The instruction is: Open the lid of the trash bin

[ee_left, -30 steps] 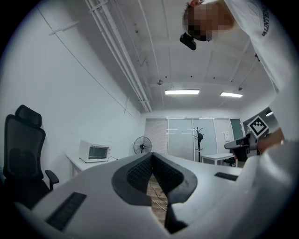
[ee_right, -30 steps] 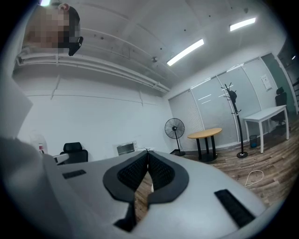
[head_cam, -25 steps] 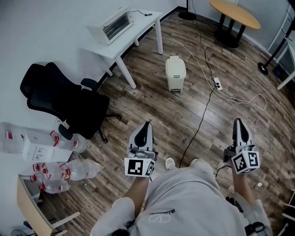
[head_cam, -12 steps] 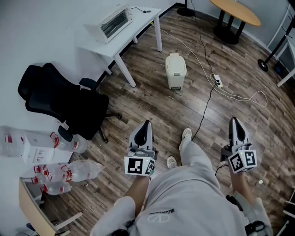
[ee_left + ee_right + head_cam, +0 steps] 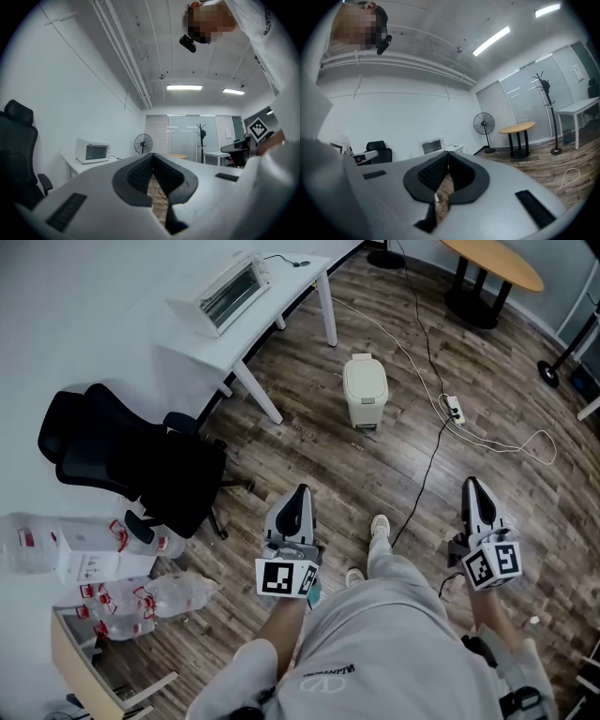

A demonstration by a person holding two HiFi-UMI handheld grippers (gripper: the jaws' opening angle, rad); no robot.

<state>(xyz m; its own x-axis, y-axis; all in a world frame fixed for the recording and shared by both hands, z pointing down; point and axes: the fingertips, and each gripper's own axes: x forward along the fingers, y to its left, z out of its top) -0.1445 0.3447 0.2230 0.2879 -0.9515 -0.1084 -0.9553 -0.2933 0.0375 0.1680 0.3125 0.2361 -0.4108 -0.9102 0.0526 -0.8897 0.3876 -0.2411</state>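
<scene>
Where the person stands: plank floor (image 5: 309,451), facing the bin.
Trash bin (image 5: 365,395): cream, upright, near white desk (image 5: 267,315); well apart from both grippers.
Lid (image 5: 365,377): down.
Left gripper (image 5: 300,493): jaws together, nothing between.
Right gripper (image 5: 472,486): jaws together, nothing between.
Black cable (image 5: 427,460): on floor, right of bin.

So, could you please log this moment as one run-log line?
phase: before contact | trash bin: on floor ahead, lid closed | left gripper: shut, empty | right gripper: shut, empty
</scene>
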